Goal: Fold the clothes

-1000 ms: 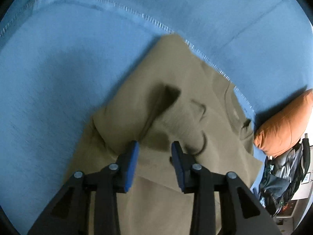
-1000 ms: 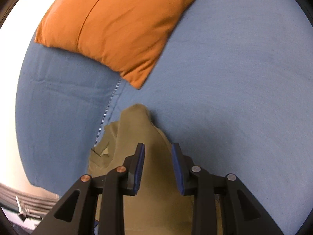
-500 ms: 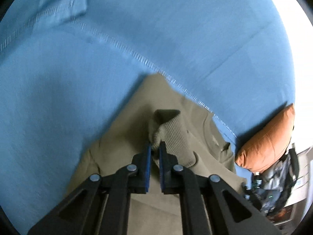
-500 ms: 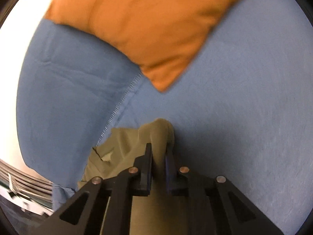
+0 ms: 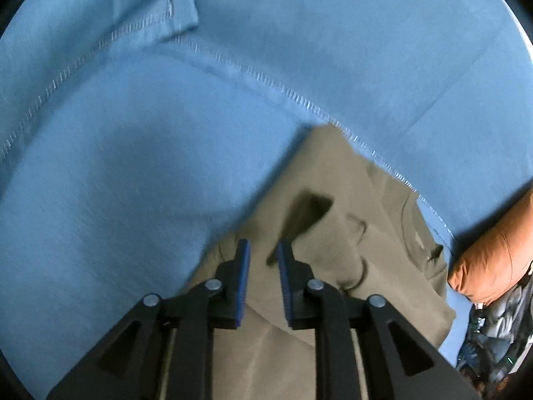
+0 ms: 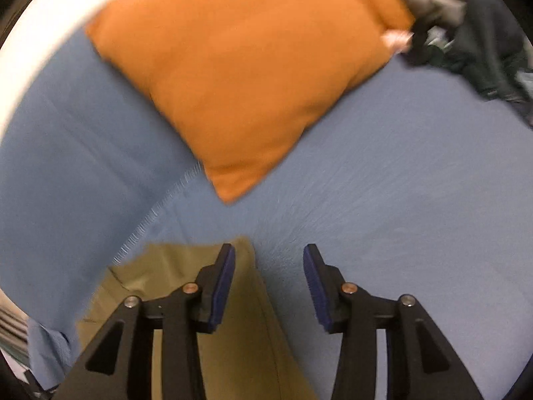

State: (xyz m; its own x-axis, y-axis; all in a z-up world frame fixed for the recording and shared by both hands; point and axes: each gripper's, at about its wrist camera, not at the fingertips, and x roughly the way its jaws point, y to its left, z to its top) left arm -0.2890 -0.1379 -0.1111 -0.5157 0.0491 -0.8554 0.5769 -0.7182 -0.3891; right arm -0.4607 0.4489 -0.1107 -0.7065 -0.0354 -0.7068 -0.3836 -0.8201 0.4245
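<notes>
Blue sofa cushions (image 5: 133, 173) carry the olive sweatshirt (image 5: 333, 180), which I see lying partly folded just ahead of my left gripper (image 5: 263, 283), narrowly parted and empty, while my right gripper (image 6: 269, 286), spread wide and empty, straddles its edge below the orange pillow (image 6: 253, 76).

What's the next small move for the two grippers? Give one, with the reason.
Probably lift both clear and regrasp the outer edge for the next fold. The left gripper and right gripper are both open and hold nothing, while the olive shirt lies partly folded, sleeve across its body, on the blue sheet.
</notes>
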